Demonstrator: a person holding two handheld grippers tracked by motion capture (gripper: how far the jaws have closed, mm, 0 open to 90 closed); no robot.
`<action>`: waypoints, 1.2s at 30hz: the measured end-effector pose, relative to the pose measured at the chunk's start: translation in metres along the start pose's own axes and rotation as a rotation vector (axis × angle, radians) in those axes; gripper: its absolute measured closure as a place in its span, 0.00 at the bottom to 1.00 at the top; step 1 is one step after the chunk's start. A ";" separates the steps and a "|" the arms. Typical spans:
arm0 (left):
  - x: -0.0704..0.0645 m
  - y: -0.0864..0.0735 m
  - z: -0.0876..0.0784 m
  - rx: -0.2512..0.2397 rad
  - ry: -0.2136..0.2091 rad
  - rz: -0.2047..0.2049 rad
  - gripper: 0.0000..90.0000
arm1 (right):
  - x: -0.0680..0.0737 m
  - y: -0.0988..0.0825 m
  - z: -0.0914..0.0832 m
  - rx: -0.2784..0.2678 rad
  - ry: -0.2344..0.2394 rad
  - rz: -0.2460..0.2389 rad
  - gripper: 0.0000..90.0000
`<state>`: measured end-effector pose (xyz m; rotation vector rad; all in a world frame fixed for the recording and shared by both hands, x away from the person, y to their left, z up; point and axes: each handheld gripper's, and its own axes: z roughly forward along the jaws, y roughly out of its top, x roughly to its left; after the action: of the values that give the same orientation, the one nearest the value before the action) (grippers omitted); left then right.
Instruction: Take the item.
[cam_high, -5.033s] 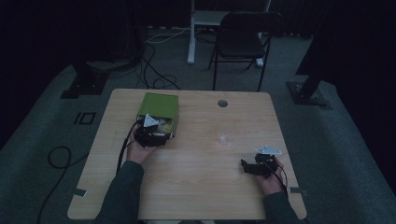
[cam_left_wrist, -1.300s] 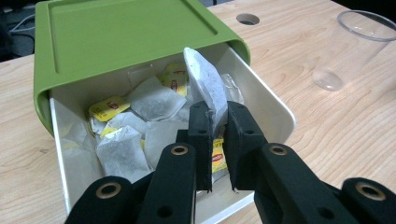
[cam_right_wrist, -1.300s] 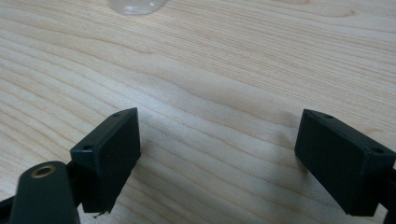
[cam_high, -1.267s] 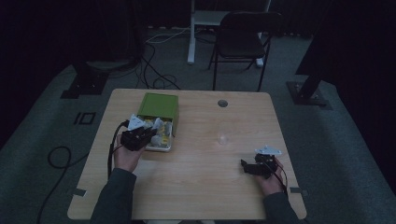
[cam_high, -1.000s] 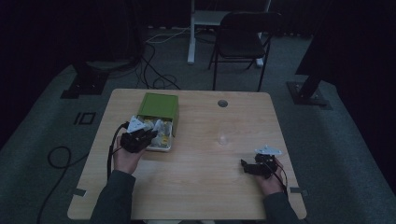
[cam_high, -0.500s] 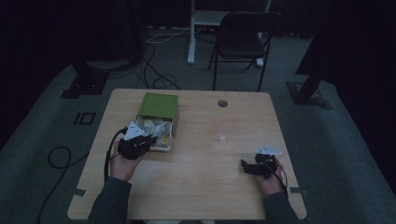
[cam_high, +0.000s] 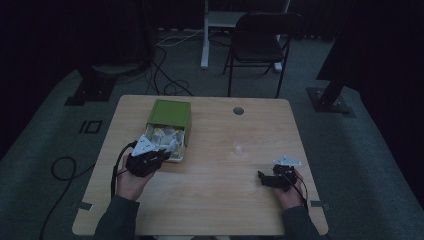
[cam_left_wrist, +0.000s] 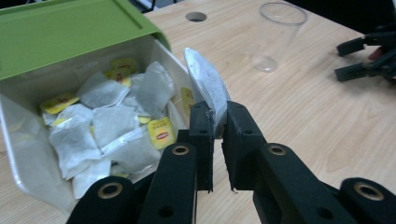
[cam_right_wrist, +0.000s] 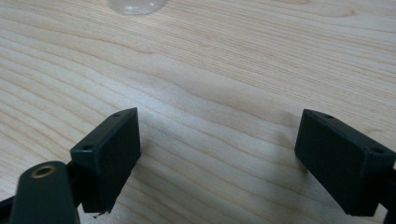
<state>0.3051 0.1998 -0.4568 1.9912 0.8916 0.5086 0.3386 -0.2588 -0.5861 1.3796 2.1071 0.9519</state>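
A white box with a green lid (cam_high: 171, 113) (cam_left_wrist: 65, 32) lies open on the table's left half, with several tea bags (cam_left_wrist: 112, 119) inside. My left gripper (cam_high: 161, 156) (cam_left_wrist: 216, 123) is shut on one white tea bag (cam_left_wrist: 208, 86), held upright just in front of the box's near right corner. A clear plastic cup (cam_high: 239, 149) (cam_left_wrist: 278, 35) stands on the table near its middle. My right gripper (cam_high: 261, 178) (cam_right_wrist: 217, 154) rests low over bare wood at the front right, open, with nothing between its jaws; the cup's base (cam_right_wrist: 135, 5) lies ahead of it.
The wooden table (cam_high: 220, 210) has a round cable hole (cam_high: 238, 110) at its back edge. A chair (cam_high: 260, 42) and cables on the floor lie beyond the table. My right gripper (cam_left_wrist: 369, 58) appears at the far right of the left gripper view.
My left gripper has drawn back from over the box toward the table's front left, carrying the tea bag. The right gripper has stayed put.
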 end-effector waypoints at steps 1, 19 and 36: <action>0.000 0.000 0.000 0.000 0.000 0.000 0.92 | 0.000 0.000 0.000 0.000 0.000 0.000 0.15; -0.024 0.014 0.013 -0.009 -0.041 0.051 0.92 | 0.000 0.000 0.000 0.000 0.001 -0.002 0.15; -0.033 0.030 0.033 -0.031 -0.061 0.072 0.93 | 0.001 0.000 0.000 0.000 0.002 -0.002 0.15</action>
<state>0.3164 0.1459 -0.4492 2.0054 0.7730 0.4967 0.3378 -0.2586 -0.5862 1.3768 2.1095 0.9534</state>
